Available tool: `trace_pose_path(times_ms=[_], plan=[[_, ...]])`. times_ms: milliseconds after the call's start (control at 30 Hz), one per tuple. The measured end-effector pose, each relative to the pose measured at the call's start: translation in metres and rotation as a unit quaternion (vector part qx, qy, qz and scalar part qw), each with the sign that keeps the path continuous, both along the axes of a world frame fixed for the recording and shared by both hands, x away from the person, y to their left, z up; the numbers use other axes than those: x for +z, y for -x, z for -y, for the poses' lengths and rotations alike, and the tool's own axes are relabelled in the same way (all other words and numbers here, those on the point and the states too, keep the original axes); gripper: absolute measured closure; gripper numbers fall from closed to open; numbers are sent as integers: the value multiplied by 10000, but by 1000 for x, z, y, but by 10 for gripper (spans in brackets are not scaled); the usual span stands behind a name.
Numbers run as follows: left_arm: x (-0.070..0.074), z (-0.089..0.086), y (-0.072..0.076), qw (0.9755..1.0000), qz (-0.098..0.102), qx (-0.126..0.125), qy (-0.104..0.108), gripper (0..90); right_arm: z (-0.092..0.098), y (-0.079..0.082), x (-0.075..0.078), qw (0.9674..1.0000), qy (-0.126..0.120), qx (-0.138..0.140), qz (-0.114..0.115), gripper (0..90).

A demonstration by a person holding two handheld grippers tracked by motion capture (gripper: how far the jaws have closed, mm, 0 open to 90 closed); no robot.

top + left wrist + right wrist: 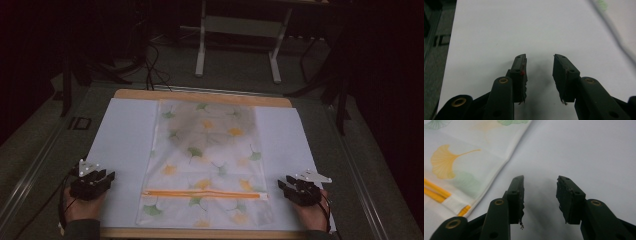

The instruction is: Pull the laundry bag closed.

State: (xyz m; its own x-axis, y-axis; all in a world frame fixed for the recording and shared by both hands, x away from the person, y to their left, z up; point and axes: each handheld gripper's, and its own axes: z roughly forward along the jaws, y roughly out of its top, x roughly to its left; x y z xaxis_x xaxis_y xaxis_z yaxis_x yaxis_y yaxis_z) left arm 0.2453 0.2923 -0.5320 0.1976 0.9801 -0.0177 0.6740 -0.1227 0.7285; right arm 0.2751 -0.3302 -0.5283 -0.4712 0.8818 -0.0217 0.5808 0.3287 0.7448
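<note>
Left gripper [105, 178]: held in the person's left hand [80, 207], jaws parted and empty, nothing between them but bare white sheet [529, 30]; the bag's near edge lies well off ahead and to the right of these jaws. Mesh zip bag [207, 165], pale with a green and yellow ginkgo-leaf print: lies flat on the sheet between the two grippers, apart from both; something dark shows dimly through its far half, too blurred to tell. Orange zipper [202, 194]: runs across the bag's near part and appears drawn shut along its length. Right gripper [286, 186]: in the right hand [310, 215], jaws likewise parted and empty, the bag's side hem [506, 162] near but clear of the left-hand jaw. Progress, as judged: no grasp made; bag untouched, zipper unopened, all handling left to do.
</note>
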Motion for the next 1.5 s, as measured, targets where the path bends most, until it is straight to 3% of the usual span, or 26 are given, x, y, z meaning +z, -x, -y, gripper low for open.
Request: trace_pose_path(times_ms=[267,500,833,1100,1500], plan=[[1,2,-1,9998,-54,-162,93,603,-7,-1,0,9996,127,218,-109,565],[3,10,0,9986,-60,-526,86,620,-15,-4,3,9983,258,513,-130,580],[5,15,4,9975,-86,-696,111,608,-40,-5,11,9951,133,977,-117,600],[6,22,5,9960,-152,-881,39,622,-68,-9,20,9881,254,1506,-173,582],[8,25,5,9944,-170,-1037,-64,603,-125,-15,24,9708,601,2306,-267,569]])
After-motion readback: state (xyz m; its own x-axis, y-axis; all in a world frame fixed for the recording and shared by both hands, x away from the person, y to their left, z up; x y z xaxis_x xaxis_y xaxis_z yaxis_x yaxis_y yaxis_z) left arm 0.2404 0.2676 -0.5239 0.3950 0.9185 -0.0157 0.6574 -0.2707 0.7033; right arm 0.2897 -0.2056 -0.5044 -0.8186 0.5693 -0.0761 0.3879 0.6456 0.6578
